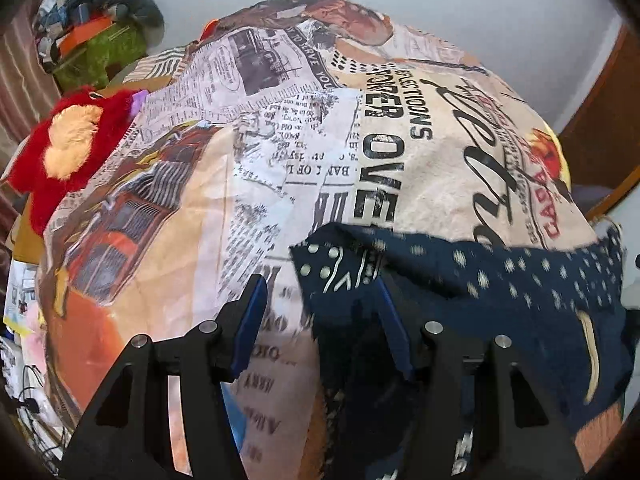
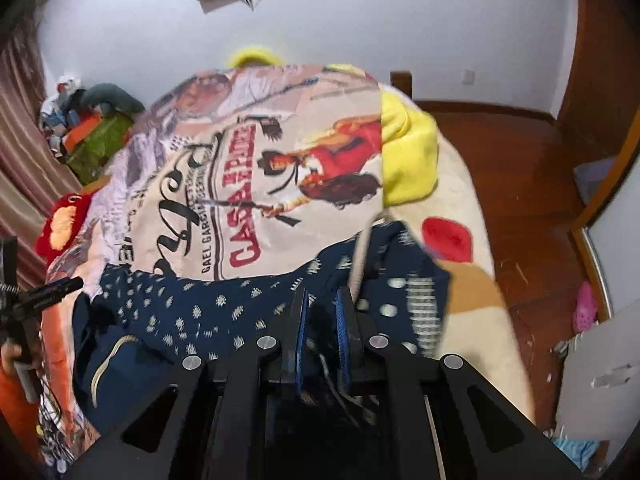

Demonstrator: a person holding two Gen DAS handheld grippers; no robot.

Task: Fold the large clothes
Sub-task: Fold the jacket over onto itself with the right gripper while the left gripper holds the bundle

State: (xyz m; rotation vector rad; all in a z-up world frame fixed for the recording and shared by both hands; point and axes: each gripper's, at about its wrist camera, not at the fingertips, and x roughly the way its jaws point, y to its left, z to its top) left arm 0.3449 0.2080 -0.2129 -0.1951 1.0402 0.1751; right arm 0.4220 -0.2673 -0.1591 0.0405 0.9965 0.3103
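Both grippers (image 1: 320, 312) (image 2: 322, 312) w/ navy garment (image 2: 192, 320); green box (image 2: 98, 148) holds clutter.

Navy garment (image 1: 500, 280) blurred, drapes over right finger (image 1: 390, 312), perhaps unclamped; lower part cut off.

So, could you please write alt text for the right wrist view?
The right gripper is shut on a navy patterned garment spread over a bed's printed blanket. A yellow cloth lies further back, beside a wooden floor.
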